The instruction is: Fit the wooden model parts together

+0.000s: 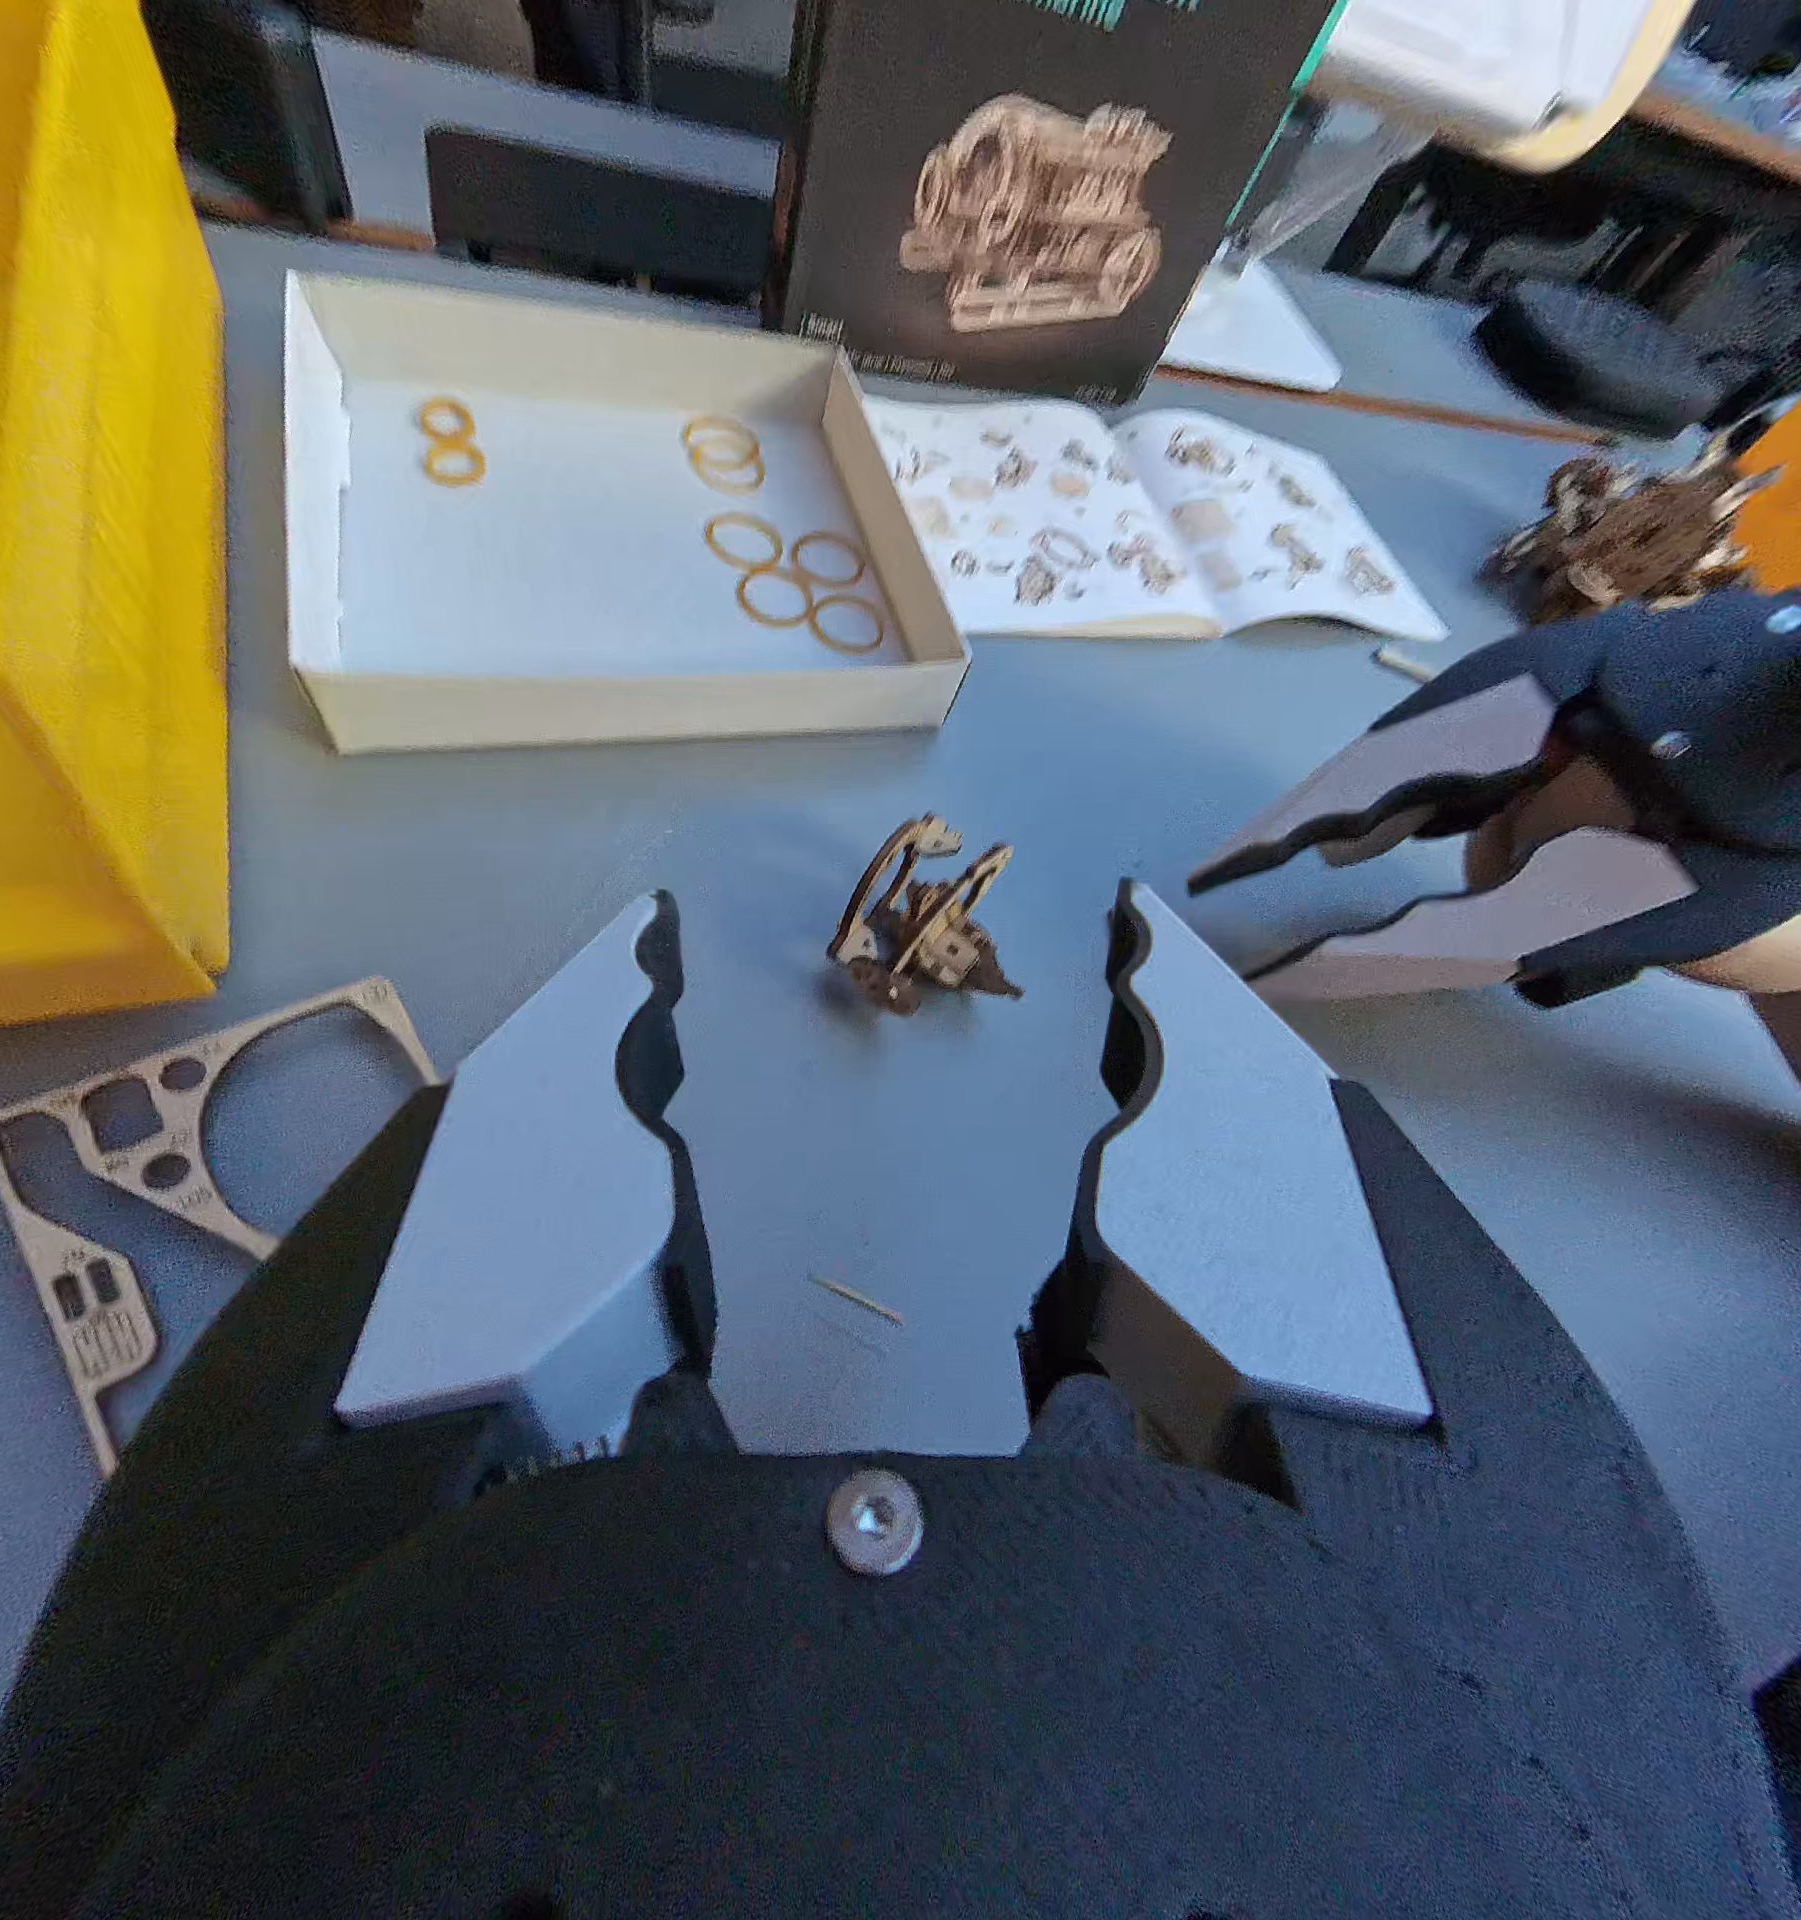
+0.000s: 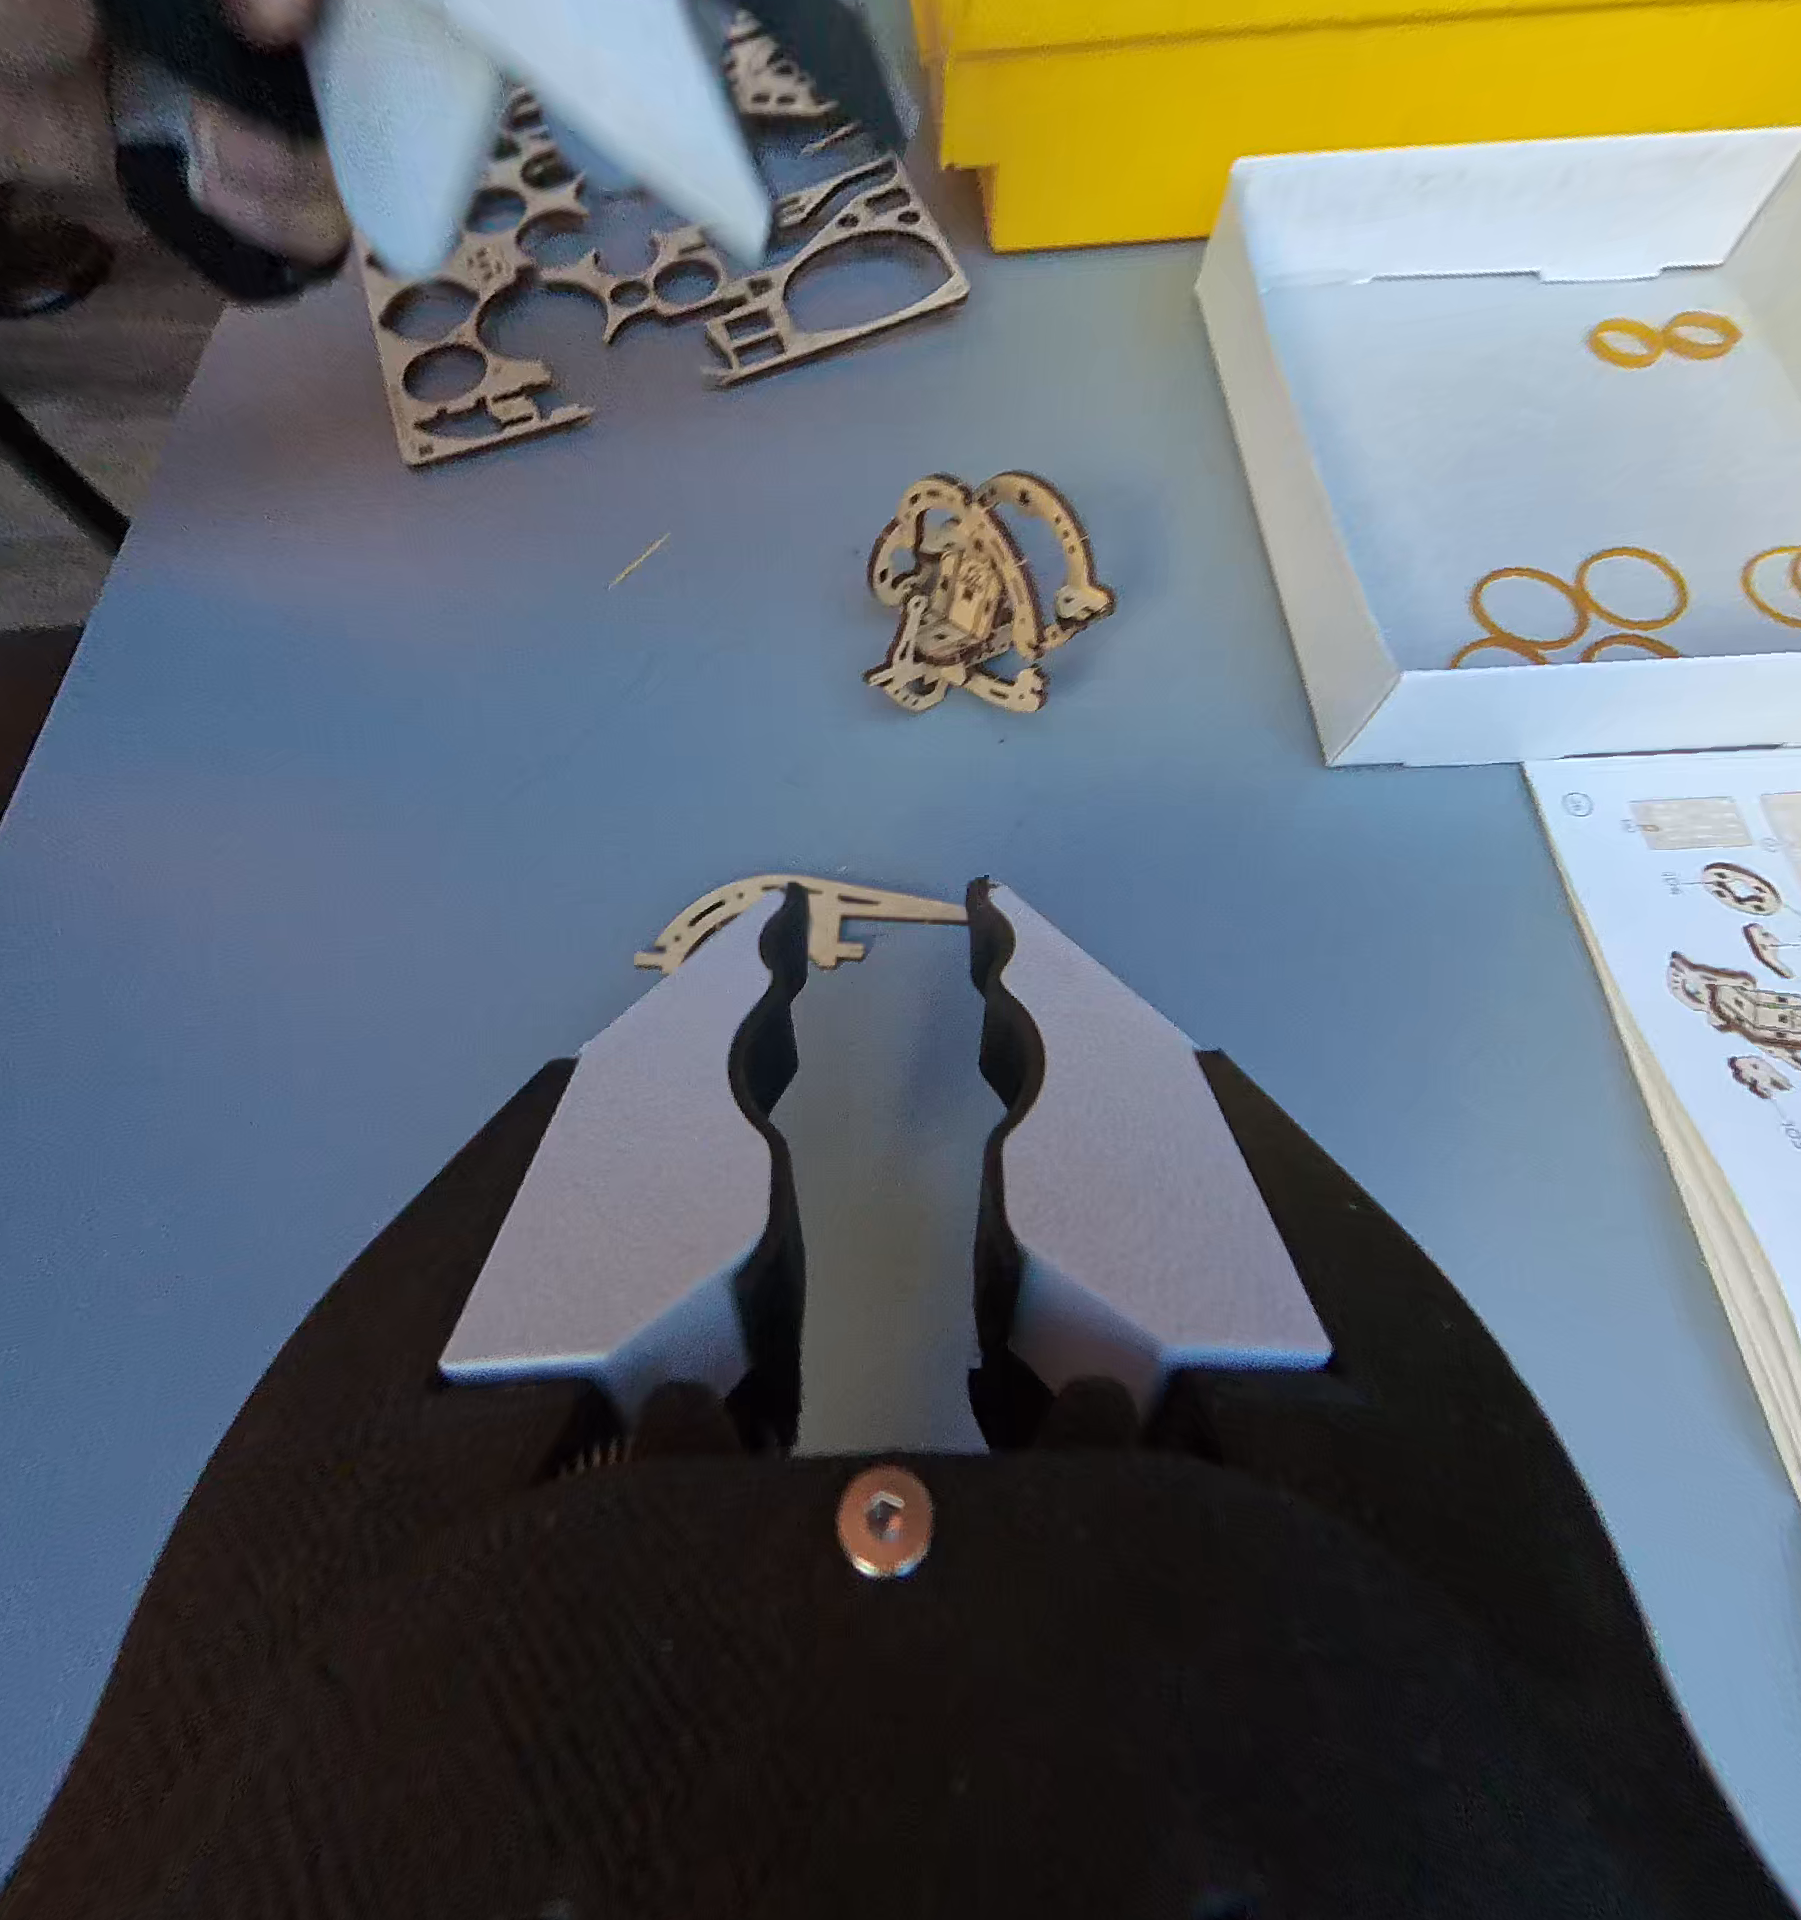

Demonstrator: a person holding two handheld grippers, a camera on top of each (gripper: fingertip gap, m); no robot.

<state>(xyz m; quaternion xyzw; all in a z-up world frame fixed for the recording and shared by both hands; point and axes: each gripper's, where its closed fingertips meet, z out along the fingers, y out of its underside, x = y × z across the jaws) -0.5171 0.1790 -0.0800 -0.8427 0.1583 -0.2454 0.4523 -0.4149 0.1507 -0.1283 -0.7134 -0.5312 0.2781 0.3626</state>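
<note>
A small wooden sub-assembly (image 1: 922, 940) (image 2: 969, 603) stands on the grey table. My left gripper (image 1: 896, 914) is open and empty, its tips on either side of the sub-assembly without touching it; it also shows at the top left of the right wrist view (image 2: 574, 255). A flat curved wooden part (image 2: 834, 914) lies at the tips of my right gripper (image 2: 885, 899). The right jaws stand partly apart over it; the left finger covers part of the arc. The right gripper also shows in the left wrist view (image 1: 1223, 930), to the right of the sub-assembly.
A yellow bin (image 1: 75, 520) (image 2: 1291, 125), a white box tray (image 1: 615, 707) (image 2: 1498, 717) with several rubber rings, an open manual (image 1: 1135, 520) (image 2: 1706, 987), a black product box (image 1: 979, 208), a punched-out plywood sheet (image 1: 148, 1143) (image 2: 615, 312), a toothpick (image 1: 854, 1299) (image 2: 638, 561), and a larger wooden assembly (image 1: 1623, 540). From the left gripper's tips to the toothpick (image 1: 854, 1299) is close to 10 cm.
</note>
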